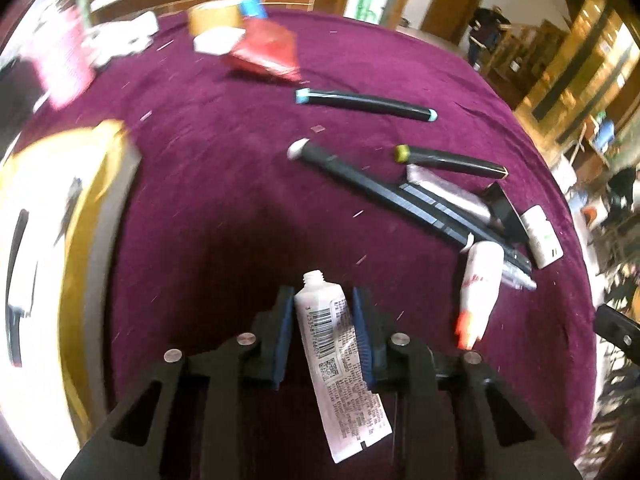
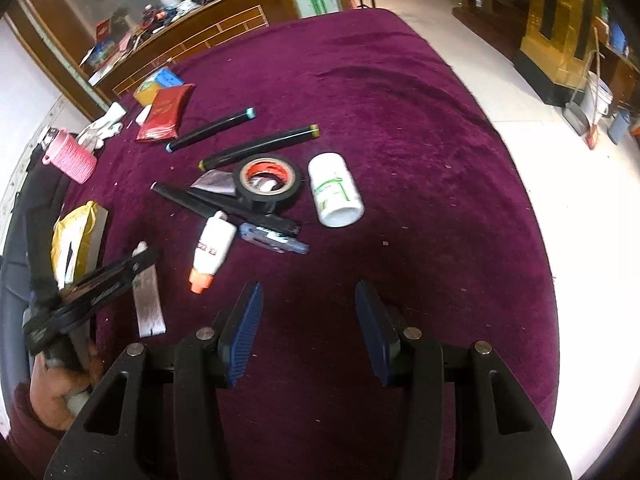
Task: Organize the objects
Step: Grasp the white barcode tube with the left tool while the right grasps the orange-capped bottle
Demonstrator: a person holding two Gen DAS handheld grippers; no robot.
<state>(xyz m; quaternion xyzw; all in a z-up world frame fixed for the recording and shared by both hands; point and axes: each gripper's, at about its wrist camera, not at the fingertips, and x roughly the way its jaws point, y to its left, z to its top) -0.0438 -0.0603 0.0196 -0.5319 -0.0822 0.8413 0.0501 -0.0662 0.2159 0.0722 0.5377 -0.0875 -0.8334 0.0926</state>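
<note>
Clearly my left gripper (image 1: 322, 332) was pinching the small white tube (image 1: 340, 364) between its blue pads, the uncapped nozzle poking out ahead, low in the frame's centre. My right gripper (image 2: 308, 332) hung with its jaws spread and nothing between them, over bare purple cloth (image 2: 420, 140). I judged the step to be carrying the tube toward the yellow-rimmed box (image 1: 80, 208) at the left edge of the left view; the blur there suggested a swing in progress. The next move called for lining up over the box before releasing. The glue bottle (image 2: 212, 248), tape roll (image 2: 270, 182), white jar (image 2: 336, 190) and markers (image 2: 260, 146) lay mid-frame, not yet sorted.
</note>
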